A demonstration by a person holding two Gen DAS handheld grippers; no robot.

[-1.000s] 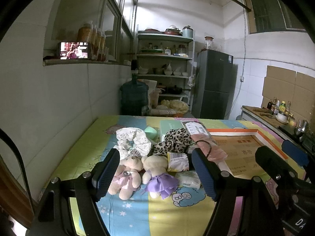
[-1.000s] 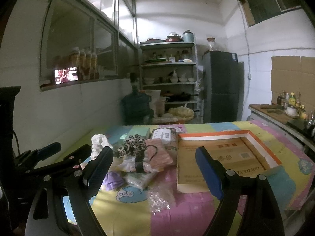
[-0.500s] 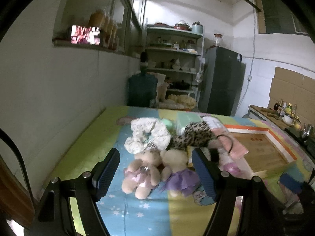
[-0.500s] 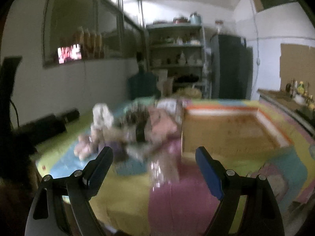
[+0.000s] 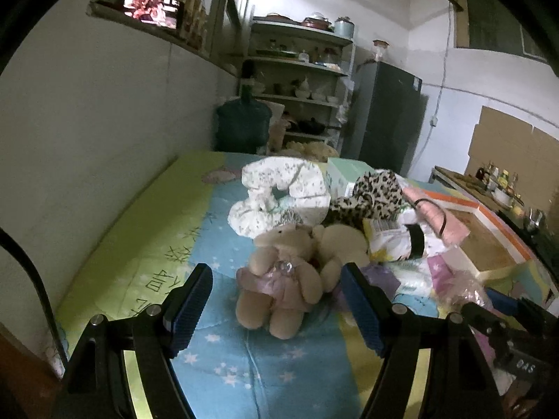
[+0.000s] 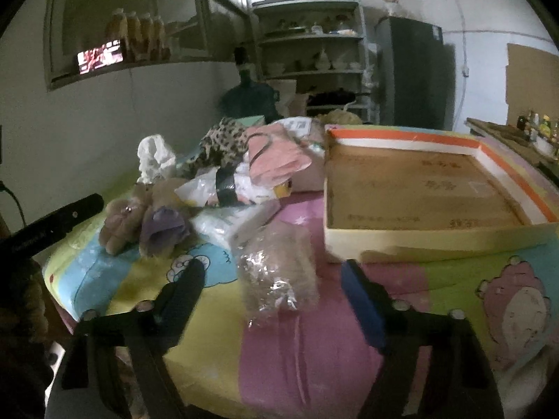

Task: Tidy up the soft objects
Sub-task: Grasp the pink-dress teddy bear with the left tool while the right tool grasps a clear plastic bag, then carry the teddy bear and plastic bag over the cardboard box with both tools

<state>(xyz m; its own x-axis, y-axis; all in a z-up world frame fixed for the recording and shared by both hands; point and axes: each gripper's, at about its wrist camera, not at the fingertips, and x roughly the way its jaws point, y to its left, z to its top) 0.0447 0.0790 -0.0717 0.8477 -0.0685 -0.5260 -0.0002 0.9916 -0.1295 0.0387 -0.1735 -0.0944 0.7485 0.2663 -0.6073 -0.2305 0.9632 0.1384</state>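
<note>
My left tool (image 5: 276, 300) stands wide apart over the blue part of the bench (image 5: 146, 244), pads clear of everything. Just ahead, between its fingers, lies the pink bear (image 5: 283, 279) on its back, and touching its right side the second bear (image 5: 340, 244) in a purple skirt. Behind them sits the white floral cloth (image 5: 279, 192), and to its right the leopard cloth (image 5: 370, 195) draped on a mint box (image 5: 346, 174). Further right lie a crinkled packet (image 5: 391, 241) with a black band, and a pink cloth (image 5: 436, 216) leaning toward the box lid (image 5: 489, 248).

From the right wrist view the same heap sits at the upper left: the white cloth (image 6: 153, 157), the leopard cloth (image 6: 223, 139), the pink cloth (image 6: 279, 160), with both bears (image 6: 122, 216) at the front left edge of the pile. A flat white pack (image 6: 230, 223) lies just right of them. My right tool (image 6: 270, 300) has just been closing a little but its jaws are apart; a clear crinkly bag (image 6: 276, 276) holding something brownish lies between the fingers, and I see no pad pressing it. To the right, the shallow cardboard tray (image 6: 419, 244) with an orange rim rests on the cartoon-print cover, its inside bare. The left tool's dark body (image 6: 56, 227) shows at the far left.
</note>
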